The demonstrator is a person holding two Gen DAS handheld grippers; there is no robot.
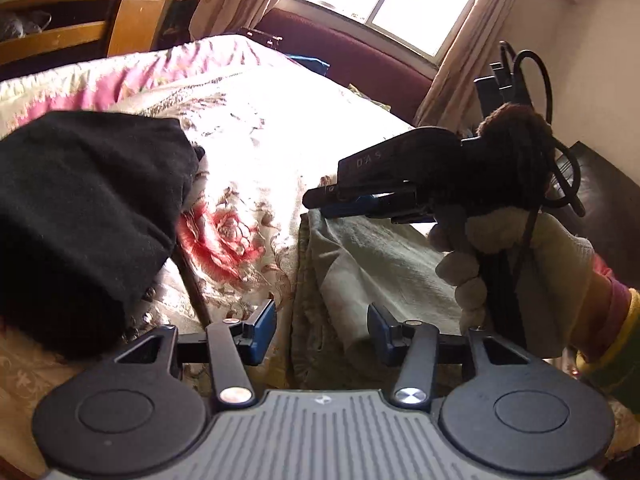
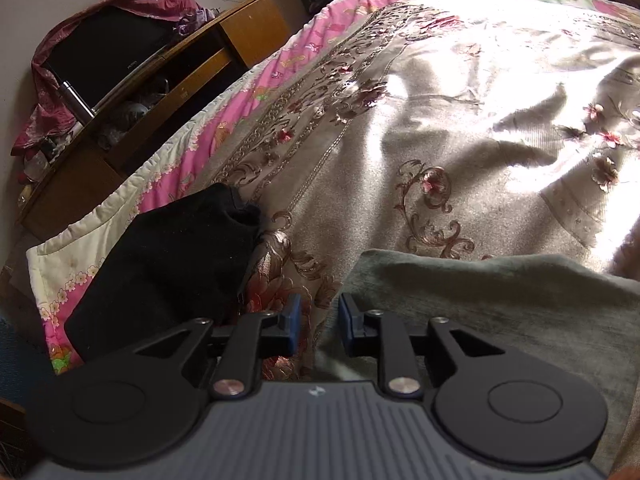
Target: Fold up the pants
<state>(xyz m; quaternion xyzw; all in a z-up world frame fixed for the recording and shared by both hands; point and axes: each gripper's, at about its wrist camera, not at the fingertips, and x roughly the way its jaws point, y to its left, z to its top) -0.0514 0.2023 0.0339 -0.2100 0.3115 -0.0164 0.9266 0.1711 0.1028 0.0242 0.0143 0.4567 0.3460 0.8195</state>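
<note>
Pants [image 2: 500, 320], grey-green, run off frame; both tools [image 1: 322, 334] [image 2: 318, 322] gape, grasping nothing.

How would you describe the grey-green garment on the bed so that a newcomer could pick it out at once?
Start from the floral bedspread covering the bed. At its near edge, below the right gripper, lies the grey-green garment, spread flat. Its neighbour, the black garment to the left, is dark and bunched.

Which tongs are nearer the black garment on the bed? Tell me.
Left. The left tongs hang open right beside the black garment, which fills that view's left side. The right tongs, also open, sit over the grey-green cloth, with the garment farther off to their left.
</note>
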